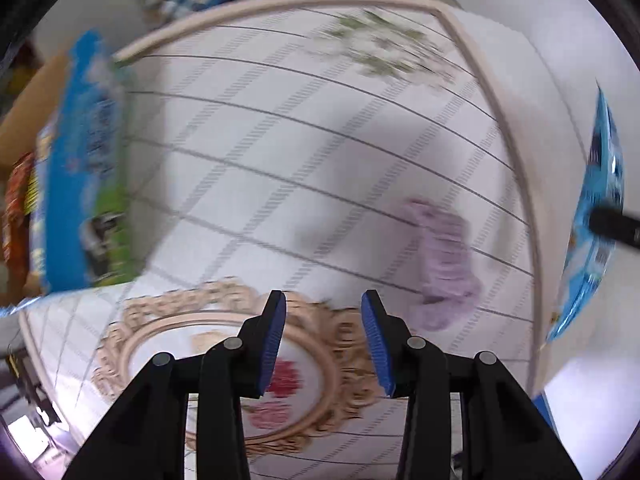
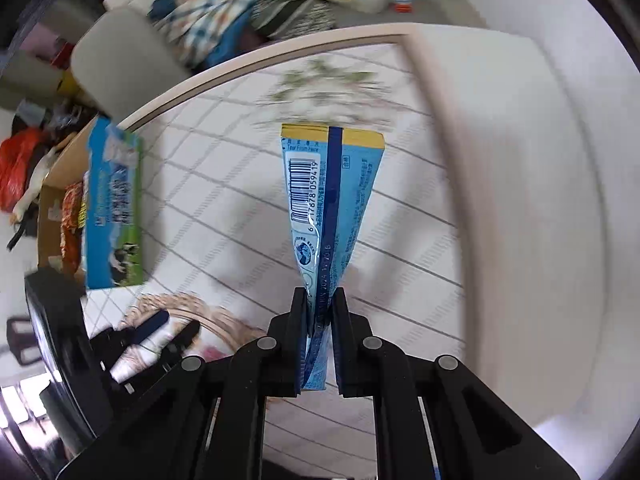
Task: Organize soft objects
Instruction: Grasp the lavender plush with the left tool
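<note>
Your right claw [image 2: 319, 304] is clamped on the lower end of the blue pouch [image 2: 328, 200]. The pouch stands out ahead of the fingers, barcode side facing the camera and yellow top edge farthest away, held clear above the desk [image 2: 400, 240]. In the left wrist view the pouch [image 1: 596, 216] hangs at the far right, off the desk's edge. Your left claw [image 1: 324, 320] is wide apart and holds nothing, poised over the desk's round floral emblem [image 1: 224, 360]. A lilac cloth [image 1: 444, 264] lies on the desk, just right of that claw. A blue-green carton [image 2: 114, 208] stands at the desk's left edge beside a cardboard box [image 2: 52, 184].
</note>
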`<state>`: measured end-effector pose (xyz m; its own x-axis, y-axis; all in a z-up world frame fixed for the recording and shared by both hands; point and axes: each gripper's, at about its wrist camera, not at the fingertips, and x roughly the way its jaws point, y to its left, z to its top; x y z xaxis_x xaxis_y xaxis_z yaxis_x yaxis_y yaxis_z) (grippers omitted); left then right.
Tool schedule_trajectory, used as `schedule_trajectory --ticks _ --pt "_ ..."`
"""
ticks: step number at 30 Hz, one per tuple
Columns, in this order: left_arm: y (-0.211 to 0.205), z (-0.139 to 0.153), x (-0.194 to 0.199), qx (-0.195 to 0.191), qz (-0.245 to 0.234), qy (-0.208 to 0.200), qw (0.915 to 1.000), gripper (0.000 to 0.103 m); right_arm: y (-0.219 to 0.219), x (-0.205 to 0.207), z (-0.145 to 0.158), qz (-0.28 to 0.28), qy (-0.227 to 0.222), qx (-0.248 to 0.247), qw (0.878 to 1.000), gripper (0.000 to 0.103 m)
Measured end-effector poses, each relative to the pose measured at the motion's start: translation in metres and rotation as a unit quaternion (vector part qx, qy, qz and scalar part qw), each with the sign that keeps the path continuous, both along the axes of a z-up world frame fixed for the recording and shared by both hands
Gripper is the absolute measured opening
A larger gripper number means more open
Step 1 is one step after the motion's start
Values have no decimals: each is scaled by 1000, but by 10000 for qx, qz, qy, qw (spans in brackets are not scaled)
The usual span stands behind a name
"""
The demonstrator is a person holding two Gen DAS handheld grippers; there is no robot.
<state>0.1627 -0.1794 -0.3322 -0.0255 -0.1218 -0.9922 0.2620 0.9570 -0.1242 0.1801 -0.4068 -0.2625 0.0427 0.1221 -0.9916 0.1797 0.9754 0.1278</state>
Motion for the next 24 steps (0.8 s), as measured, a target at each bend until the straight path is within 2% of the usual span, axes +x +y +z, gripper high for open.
schedule_trajectory --ticks 3,6,8,9,10,12,14,18,20,21,24 --pt "-33 -16 4 -168 -211 415 9988 37 -33 -21 -18 -253 260 -79 9993 12" --pt "-61 -40 10 -176 -358 682 9969 37 -59 -45 -65 -580 770 -35 9953 12" --pt "-77 -53 13 -117 -478 717 9962 37 -73 -60 -101 -818 1132 87 9902 12" --pt "-84 -58 14 -146 -477 759 9959 40 -76 -64 -113 -912 1224 145 9882 12" --pt "-89 -62 15 -239 -459 829 9952 51 -79 -68 -125 -988 1307 186 9863 12" --pt "-100 -67 18 -208 -426 886 9949 64 -83 -74 -146 -1170 1418 251 9826 13" --pt "-108 -70 19 -264 -421 953 9942 66 -86 -75 -154 -1329 1372 288 9812 21" --pt "-114 -77 25 -370 -159 1280 9910 66 -89 -75 -152 -1405 1270 333 9813 22" --pt "-118 -84 29 -377 -72 1395 9895 66 -92 -76 -153 -1434 1313 335 9803 27" --pt "-121 -88 30 -395 -56 1449 9886 69 -93 -77 -154 -1446 1313 340 9801 30" --pt "-135 -85 32 -165 -298 1153 9927 69 -96 -80 -154 -1500 1293 358 9795 35"
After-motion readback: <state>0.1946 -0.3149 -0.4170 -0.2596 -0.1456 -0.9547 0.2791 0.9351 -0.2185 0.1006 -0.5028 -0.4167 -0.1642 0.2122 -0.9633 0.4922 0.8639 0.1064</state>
